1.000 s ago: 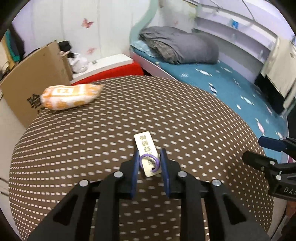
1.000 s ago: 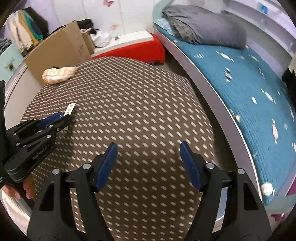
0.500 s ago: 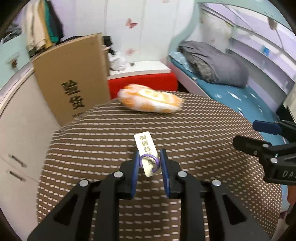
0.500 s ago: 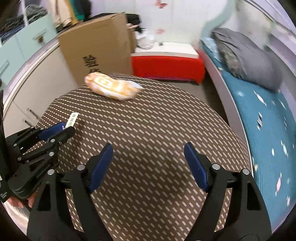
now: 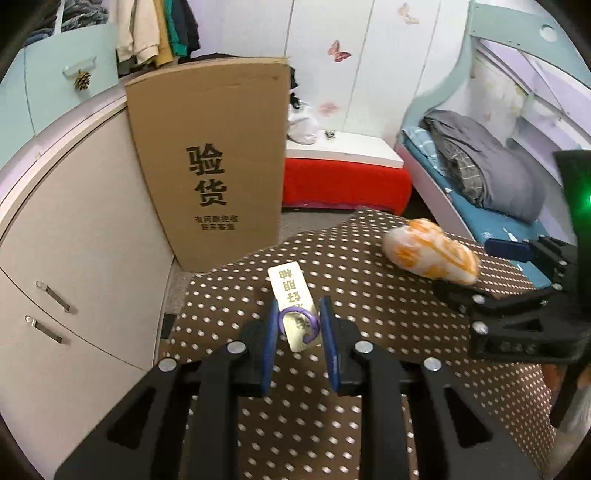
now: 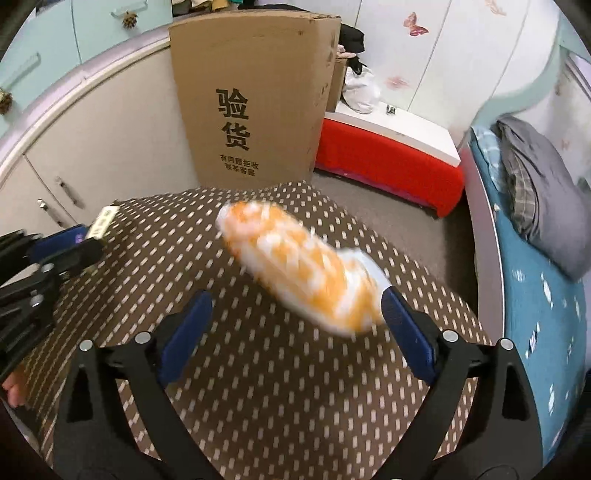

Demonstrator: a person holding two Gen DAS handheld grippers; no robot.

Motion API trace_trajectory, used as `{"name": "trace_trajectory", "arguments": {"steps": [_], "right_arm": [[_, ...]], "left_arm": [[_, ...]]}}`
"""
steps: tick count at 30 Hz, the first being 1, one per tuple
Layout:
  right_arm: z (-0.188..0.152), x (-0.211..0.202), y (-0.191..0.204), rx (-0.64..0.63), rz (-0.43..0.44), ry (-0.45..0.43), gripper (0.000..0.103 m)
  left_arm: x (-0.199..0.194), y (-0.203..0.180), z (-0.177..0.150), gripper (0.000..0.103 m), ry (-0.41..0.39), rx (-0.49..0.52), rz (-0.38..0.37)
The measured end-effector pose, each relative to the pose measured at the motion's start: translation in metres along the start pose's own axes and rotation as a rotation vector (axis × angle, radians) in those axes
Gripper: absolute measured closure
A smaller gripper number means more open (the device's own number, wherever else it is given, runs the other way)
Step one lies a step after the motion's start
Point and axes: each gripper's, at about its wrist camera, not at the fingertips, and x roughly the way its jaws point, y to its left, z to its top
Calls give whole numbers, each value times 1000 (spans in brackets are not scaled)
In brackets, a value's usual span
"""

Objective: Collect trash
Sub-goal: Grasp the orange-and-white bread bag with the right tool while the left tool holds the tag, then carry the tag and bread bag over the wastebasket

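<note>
A tall brown cardboard box [image 5: 210, 162] printed with black characters stands on the grey floor [image 6: 391, 221] against a curved beige cabinet [image 5: 74, 236] with metal handles. Beside it sits a low red bench with a white top [image 5: 343, 173]. White wall panels [image 5: 369, 66] carry pink butterfly stickers. A teal-sheeted bed [image 6: 535, 295] holds a grey folded quilt [image 5: 491, 173]. The brown dotted surface [image 6: 280, 387] fills the foreground.

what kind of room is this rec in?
Looks like a child's bedroom at home: a bed with a grey duvet, butterfly stickers on the white wall panels, and clothes hanging above pale cabinets.
</note>
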Motion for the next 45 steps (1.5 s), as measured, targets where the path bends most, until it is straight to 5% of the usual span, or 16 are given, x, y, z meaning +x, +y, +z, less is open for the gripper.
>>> {"name": "trace_trajectory", "arguments": {"steps": [3,4,7,15,23,45], "right_arm": [[2,21,-2,7,9,36,19],[0,23,-3,14,-4,40,51],[-8,16,-8,34,41,34,66],[-48,-33,-28,145,80,10,67],[-100,-81,-53,230,-4,19,67],[-304,-206,-137,513,-173,14,66]], "left_arm": [[9,4,1,81,13,-6,6],[12,3,1,81,17,-6,6],[15,-1,-2,81,25,5,3],[-4,-39,-13,81,12,77,-37],[-29,-97,-39,81,16,157,-101],[-111,-320,-164,81,26,477,-364]]}}
